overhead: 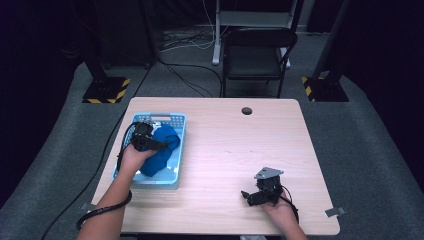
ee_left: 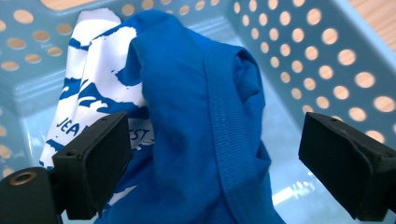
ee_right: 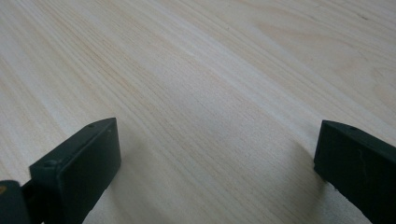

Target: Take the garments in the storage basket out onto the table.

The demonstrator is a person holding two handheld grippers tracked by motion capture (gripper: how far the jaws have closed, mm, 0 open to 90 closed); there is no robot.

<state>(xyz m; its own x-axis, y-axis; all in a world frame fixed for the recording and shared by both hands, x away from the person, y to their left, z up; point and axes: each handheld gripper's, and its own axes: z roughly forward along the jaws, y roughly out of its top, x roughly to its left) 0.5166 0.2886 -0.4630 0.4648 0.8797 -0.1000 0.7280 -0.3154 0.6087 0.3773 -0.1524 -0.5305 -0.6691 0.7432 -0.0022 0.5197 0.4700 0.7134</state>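
Left tongs point(ee_left: 212, 154): jaws wide apart, straddling the blue shirt point(ee_left: 196, 121) without pinching it; cloth bulges up between the two pads. The left gripper view resolves detail the high view lacks: a ribbed collar band running down the fold, and a white printed panel with blue lettering on the shirt's left side. It also shows the perforated walls of the light-blue basket point(ee_left: 327, 51) close around the cloth.

High view: left tongs point(overhead: 150, 142) sit over the basket point(overhead: 177, 120) at the left of the table point(overhead: 225, 150); shirt point(overhead: 162, 150) lies bunched inside it.

Right tongs point(ee_right: 215, 163): jaws wide, nothing between them, bare wood grain beneath. High view places the right tongs point(overhead: 252, 196) near the table's front edge, well apart from the basket.
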